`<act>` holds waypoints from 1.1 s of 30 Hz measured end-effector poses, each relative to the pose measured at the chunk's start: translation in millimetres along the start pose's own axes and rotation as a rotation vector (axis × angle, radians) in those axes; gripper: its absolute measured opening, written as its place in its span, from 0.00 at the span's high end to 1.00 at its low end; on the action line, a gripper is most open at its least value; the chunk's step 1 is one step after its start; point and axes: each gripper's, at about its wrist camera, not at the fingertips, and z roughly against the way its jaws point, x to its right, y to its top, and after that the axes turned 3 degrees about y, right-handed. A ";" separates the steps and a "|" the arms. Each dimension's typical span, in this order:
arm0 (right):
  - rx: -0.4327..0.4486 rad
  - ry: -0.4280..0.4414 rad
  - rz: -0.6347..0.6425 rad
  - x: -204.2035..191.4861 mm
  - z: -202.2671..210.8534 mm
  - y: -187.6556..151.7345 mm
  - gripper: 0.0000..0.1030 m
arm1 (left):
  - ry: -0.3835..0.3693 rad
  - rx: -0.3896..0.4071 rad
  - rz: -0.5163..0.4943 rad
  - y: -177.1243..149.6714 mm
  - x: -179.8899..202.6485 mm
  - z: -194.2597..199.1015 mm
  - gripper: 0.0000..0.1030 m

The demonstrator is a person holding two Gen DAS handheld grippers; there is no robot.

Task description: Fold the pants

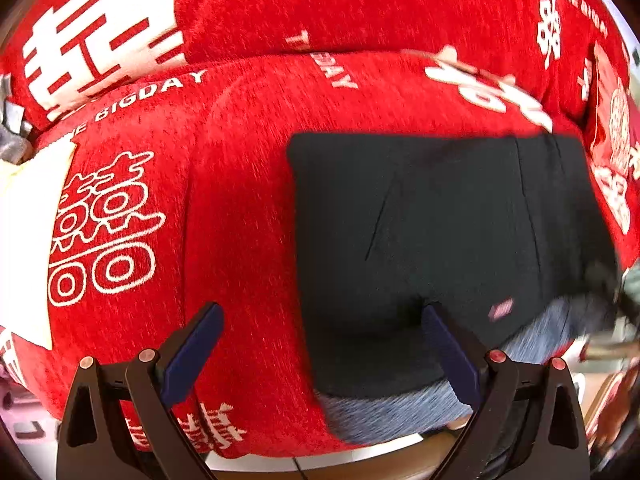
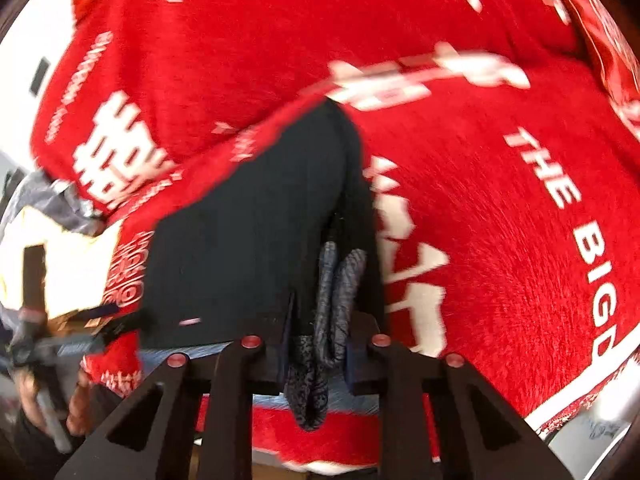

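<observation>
Black pants (image 1: 440, 216) lie folded into a rough rectangle on a red blanket (image 1: 240, 184) with white characters. Their grey-blue lining (image 1: 384, 412) shows at the near edge. My left gripper (image 1: 320, 344) is open and empty, hovering over the pants' near left corner; its right finger is above the fabric. In the right wrist view the pants (image 2: 256, 240) run away from the camera. My right gripper (image 2: 316, 344) is shut on a bunched edge of the pants, with grey lining (image 2: 336, 300) pinched between the fingers.
The red blanket (image 2: 500, 220) covers a cushioned surface with a raised back. A yellowish-white object (image 2: 68, 264) lies at the left. The other gripper and a hand (image 2: 36, 360) show blurred at lower left. The blanket's front edge drops off near the camera.
</observation>
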 end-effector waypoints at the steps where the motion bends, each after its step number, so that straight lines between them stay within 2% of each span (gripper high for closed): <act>1: -0.019 -0.008 -0.008 1.7 -1.4 -5.3 0.79 | -0.012 0.002 0.020 1.8 -3.4 0.1 0.03; 4: -0.076 -0.045 -0.092 27.7 -22.7 -13.3 0.78 | -0.036 -0.036 0.047 5.1 -3.6 -9.7 0.03; 7: -0.047 0.027 -0.137 37.0 -19.2 -9.6 0.75 | -0.014 -0.030 0.015 3.0 2.7 -11.0 0.03; 8: -0.054 0.017 -0.126 35.8 -17.0 -7.7 0.67 | -0.016 -0.024 0.015 3.5 3.0 -8.9 0.03; 9: -0.054 -0.029 -0.109 34.0 -12.8 -5.5 0.61 | -0.023 -0.012 0.021 5.4 2.3 -5.6 0.03; 10: -0.031 -0.106 -0.085 31.4 -4.4 -2.4 0.50 | -0.029 0.000 0.031 8.7 0.3 -2.4 0.03; 11: 0.004 -0.148 -0.063 28.4 4.2 0.4 0.41 | -0.032 0.016 0.046 13.4 -2.9 1.0 0.03; 14: 0.125 -0.206 0.026 6.5 25.2 13.5 0.25 | -0.012 0.029 0.086 34.1 -4.2 0.8 0.03; 16: 0.137 -0.201 0.104 -14.8 18.6 25.2 0.23 | 0.029 0.019 0.076 48.1 3.2 -8.9 0.03; 19: 0.094 -0.159 0.228 -45.5 -14.8 41.9 0.23 | 0.096 -0.012 0.021 61.0 18.8 -31.3 0.03; 21: 0.042 -0.146 0.280 -54.5 -42.9 49.6 0.24 | 0.118 -0.025 0.026 65.9 21.2 -44.1 0.03; 23: -0.003 -0.232 0.322 -53.7 -74.9 56.0 0.24 | 0.099 -0.025 0.047 68.2 16.6 -50.0 0.03; 24: -0.030 -0.290 0.322 -49.2 -91.0 58.7 0.24 | 0.084 -0.026 0.057 68.7 13.3 -53.2 0.02; 25: -0.074 -0.312 0.292 -35.0 -107.1 60.8 0.21 | 0.069 -0.032 0.061 68.9 11.0 -57.5 0.01; 28: -0.050 -0.261 0.256 -21.5 -106.8 61.9 0.15 | 0.057 -0.025 0.052 67.5 12.0 -63.1 0.00; 31: -0.057 -0.283 0.319 -31.5 -97.1 57.5 0.15 | 0.061 -0.009 0.045 68.9 12.4 -54.0 0.00; 33: -0.022 -0.260 0.309 -37.2 -79.8 58.5 0.14 | 0.071 0.033 0.043 69.8 12.4 -43.0 0.00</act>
